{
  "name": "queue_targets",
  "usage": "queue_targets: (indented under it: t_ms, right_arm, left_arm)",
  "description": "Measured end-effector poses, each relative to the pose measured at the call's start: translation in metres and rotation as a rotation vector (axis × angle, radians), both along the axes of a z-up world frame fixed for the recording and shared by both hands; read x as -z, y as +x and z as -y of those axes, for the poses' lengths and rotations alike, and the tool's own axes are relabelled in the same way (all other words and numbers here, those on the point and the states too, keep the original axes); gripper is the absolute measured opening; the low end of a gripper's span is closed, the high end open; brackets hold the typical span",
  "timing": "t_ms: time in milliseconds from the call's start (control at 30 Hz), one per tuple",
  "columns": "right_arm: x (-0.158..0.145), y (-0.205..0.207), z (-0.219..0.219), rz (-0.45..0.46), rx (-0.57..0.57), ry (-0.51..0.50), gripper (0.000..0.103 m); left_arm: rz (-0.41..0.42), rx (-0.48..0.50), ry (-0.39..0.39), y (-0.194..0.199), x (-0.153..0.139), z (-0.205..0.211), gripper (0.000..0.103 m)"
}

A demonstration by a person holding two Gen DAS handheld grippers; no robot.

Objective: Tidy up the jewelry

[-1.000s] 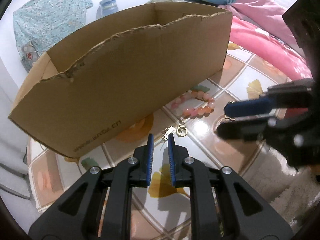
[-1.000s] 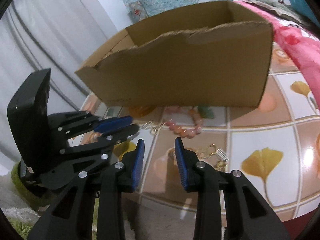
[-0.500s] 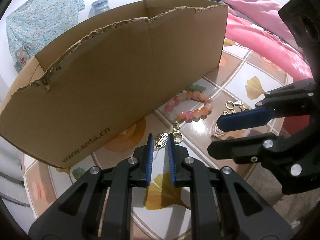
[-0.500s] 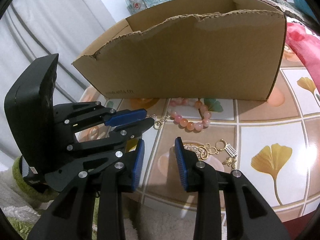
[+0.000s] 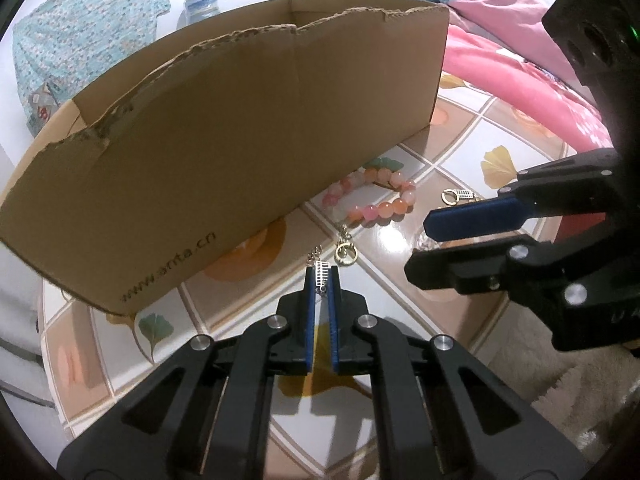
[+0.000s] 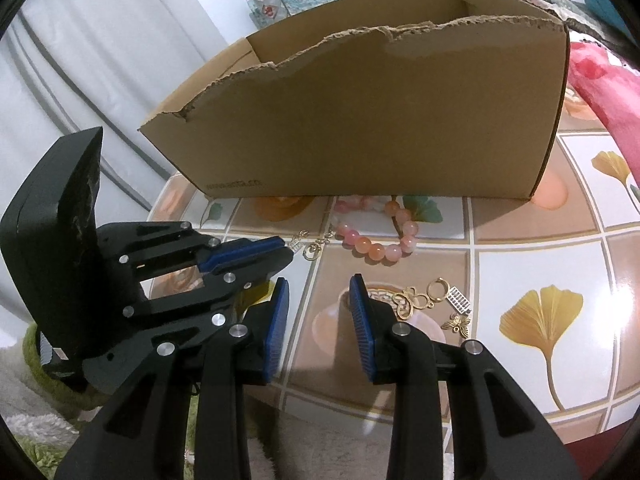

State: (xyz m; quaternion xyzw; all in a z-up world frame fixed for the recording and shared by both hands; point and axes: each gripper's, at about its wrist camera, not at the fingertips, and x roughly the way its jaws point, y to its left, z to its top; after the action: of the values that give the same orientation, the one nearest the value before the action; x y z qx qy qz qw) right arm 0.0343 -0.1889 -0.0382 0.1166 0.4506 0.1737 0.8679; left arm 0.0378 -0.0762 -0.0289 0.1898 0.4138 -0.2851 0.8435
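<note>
My left gripper [image 5: 322,280] is closing, its pads pinching a small silver abacus charm [image 5: 322,274] just above the table. The charm links to a gold ring [image 5: 346,254] and on to a pink bead bracelet [image 5: 376,206] lying in front of the cardboard box [image 5: 240,140]. From the right wrist the left gripper [image 6: 289,249] shows with the charm [image 6: 296,245] at its tips, next to the bracelet [image 6: 378,242]. My right gripper [image 6: 318,312] hangs open and holds nothing, low over the tiles beside a cluster of gold charms [image 6: 434,300].
The tall box [image 6: 380,120] with a torn top edge blocks the far side of the tiled table [image 6: 532,272]. A pink blanket [image 5: 520,80] lies at the right. A shaggy rug [image 6: 36,420] shows below the table's near edge.
The left jaws have narrowed onto the silver charm, which earlier lay just ahead of the tips. The right gripper has kept its opening and barely moved.
</note>
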Motion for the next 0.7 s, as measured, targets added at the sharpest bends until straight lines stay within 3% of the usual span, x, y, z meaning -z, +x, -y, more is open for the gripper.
queue_targets:
  t_ms: [433,700]
  right_arm:
    - [-0.007,-0.008,0.003,0.014,0.006,-0.002,0.031]
    - [-0.008,-0.007,-0.001,0.016,0.002,-0.013,0.031]
  left_arm:
    - [-0.01,-0.076,-0.084,-0.011,-0.009,-0.027,0.001]
    - [0.049,-0.125,-0.165,-0.01,-0.034,-0.046,0.001]
